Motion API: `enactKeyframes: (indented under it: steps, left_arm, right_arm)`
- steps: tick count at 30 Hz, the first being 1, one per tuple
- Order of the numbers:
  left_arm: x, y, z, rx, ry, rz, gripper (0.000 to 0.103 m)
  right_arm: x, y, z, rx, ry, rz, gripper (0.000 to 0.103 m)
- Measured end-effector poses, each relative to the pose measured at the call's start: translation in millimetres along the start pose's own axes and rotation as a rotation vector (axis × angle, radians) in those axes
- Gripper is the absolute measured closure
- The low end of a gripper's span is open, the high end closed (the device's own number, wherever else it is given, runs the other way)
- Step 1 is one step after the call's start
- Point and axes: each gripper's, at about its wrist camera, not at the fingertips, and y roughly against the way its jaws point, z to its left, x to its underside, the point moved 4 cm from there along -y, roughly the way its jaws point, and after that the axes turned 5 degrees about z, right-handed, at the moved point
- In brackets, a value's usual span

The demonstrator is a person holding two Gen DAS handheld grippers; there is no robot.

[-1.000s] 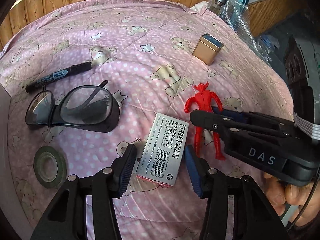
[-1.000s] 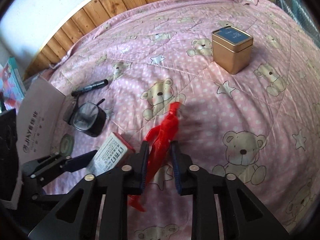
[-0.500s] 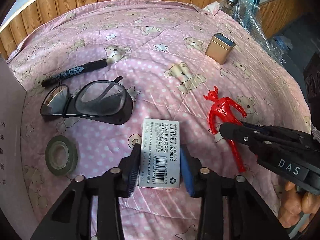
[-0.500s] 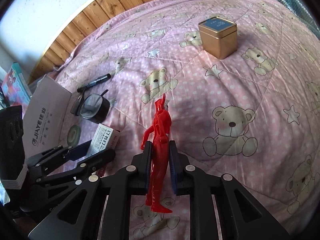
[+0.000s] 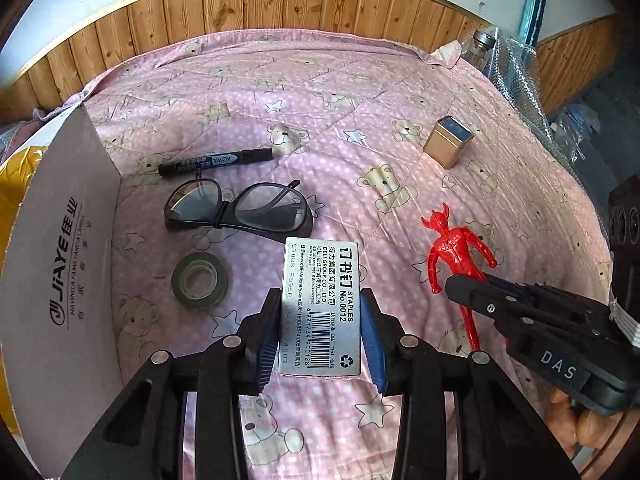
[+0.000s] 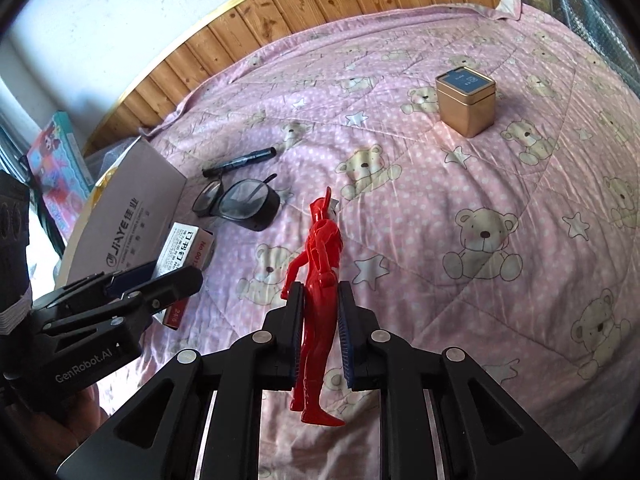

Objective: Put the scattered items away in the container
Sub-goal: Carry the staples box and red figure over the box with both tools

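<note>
My left gripper [image 5: 320,334] is shut on a grey staples box [image 5: 322,304], held above the pink bear quilt [image 5: 320,128]. My right gripper [image 6: 320,332] is shut on the waist of a red toy figure [image 6: 320,276], lifted clear of the quilt. In the left wrist view the red toy figure [image 5: 454,252] and the right gripper's fingers [image 5: 480,292] show at the right. The grey cardboard container [image 5: 60,248] stands at the left. A black marker [image 5: 216,162], dark glasses [image 5: 240,210] and a green tape roll [image 5: 200,280] lie loose on the quilt.
A gold tin [image 5: 447,142] with a blue lid stands on the quilt at the far right. A glass jar [image 5: 482,46] and bubble wrap [image 5: 516,80] sit at the far right corner. Wood panelling [image 5: 280,4] backs the bed. A colourful box [image 6: 56,164] lies beyond the container.
Both grippers have risen and pulled back with their loads. The staples box and red figure left the quilt. The container wall has come into the left view.
</note>
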Motion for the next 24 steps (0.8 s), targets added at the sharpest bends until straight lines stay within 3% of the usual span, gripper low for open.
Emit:
enactKeyframes:
  steps: [24]
  left_arm:
    - [23,77,3,-0.01,0.05,-0.104,0.064]
  right_arm:
    - [34,41,36,-0.037,0.063,-0.044,0.086]
